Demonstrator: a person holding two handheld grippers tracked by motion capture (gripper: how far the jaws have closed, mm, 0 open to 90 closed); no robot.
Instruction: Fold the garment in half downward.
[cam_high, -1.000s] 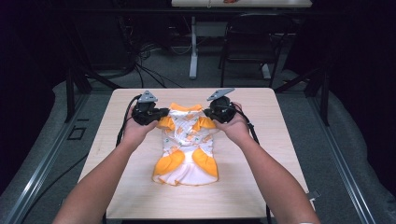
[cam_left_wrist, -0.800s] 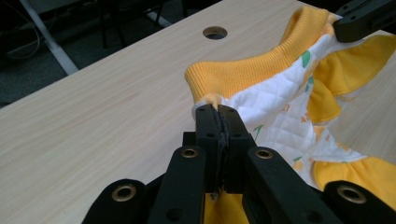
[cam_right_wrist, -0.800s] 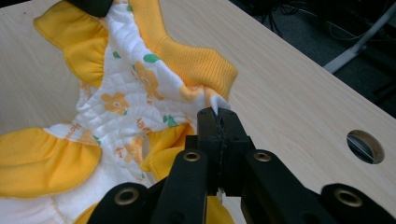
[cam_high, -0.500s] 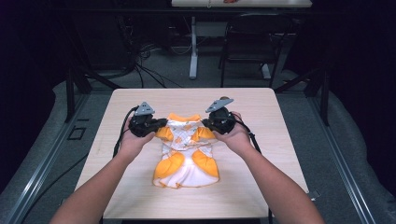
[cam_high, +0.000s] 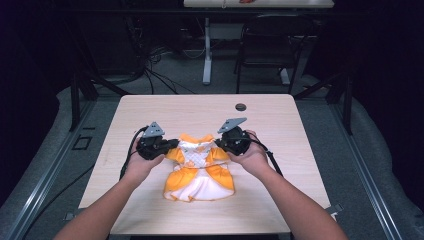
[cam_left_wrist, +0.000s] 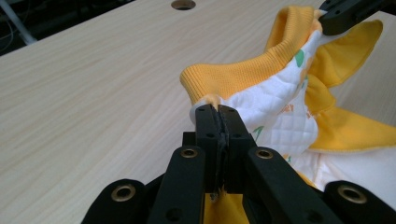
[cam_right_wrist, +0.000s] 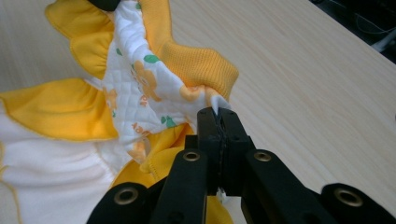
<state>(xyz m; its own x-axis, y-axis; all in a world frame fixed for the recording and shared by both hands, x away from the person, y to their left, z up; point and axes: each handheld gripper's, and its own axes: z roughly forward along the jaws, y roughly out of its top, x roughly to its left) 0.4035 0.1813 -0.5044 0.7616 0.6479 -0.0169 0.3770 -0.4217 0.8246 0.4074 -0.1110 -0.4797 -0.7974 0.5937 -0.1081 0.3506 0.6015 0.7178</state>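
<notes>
You've dragged the dress (cam_high: 199, 167) toward the counter's (cam_high: 150, 107) near edge; both hand-held grippers, left (cam_high: 172, 144) and right (cam_high: 218, 142), clamp its shoulders, so keep them level.

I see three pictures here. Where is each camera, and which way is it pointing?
High view: fixed above the person's side, looking forward and down on the table; both forearms, left gripper and right gripper show.
Left gripper view: rides the left gripper, looking along its shut jaws across the dress.
Right gripper view: rides the right gripper, looking along its shut jaws from the opposite side.
Shared: all three show the dress; the left gripper view also catches the right gripper's tip.
</notes>
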